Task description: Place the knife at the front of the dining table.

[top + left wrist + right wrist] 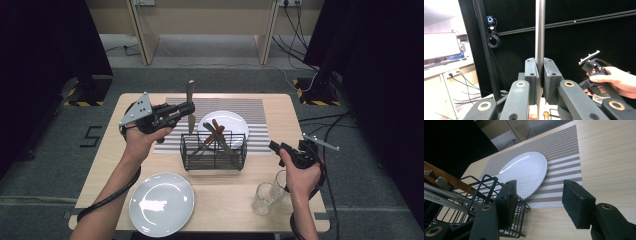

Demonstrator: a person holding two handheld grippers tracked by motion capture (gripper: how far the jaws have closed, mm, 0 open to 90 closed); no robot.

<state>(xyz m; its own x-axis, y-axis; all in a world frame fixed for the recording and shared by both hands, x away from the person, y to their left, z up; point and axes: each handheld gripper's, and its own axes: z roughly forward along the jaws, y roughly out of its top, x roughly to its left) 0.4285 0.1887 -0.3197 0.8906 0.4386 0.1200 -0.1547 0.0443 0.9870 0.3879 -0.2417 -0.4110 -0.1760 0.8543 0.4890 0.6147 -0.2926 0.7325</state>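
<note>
Holding a knife (190, 106) upright, the left gripper (187, 109) sits above the table's (285, 107) left half, roughly 10 o'clock from the wire basket (213, 151). Jaws clamped on the knife: in the left gripper view the pads pinch the flat metal of the knife (539, 37) between them, the metal running straight up past the top of that view. Knife is off the table, blade end just above the striped placemat (255, 107), beside the basket's back-left corner.

At 6 o'clock from the left gripper, an empty white plate (161, 203) lies on the bare wood near the front edge.

Centre: basket stands on the placemat's front edge, with wooden-handled cutlery (216, 135) leaning inside it. Second white plate (235, 121) lies on the placemat, touching or just behind the basket at 12 o'clock.

Right: two clear glasses (263, 198) stand together near the front edge, at 4 o'clock from the basket. The right gripper (275, 147) hangs just above them, pointing at the basket from 3 o'clock. Jaws apart, nothing between them; the right gripper view looks past its pads at the basket corner (486, 192) and the far plate (526, 173).
</note>
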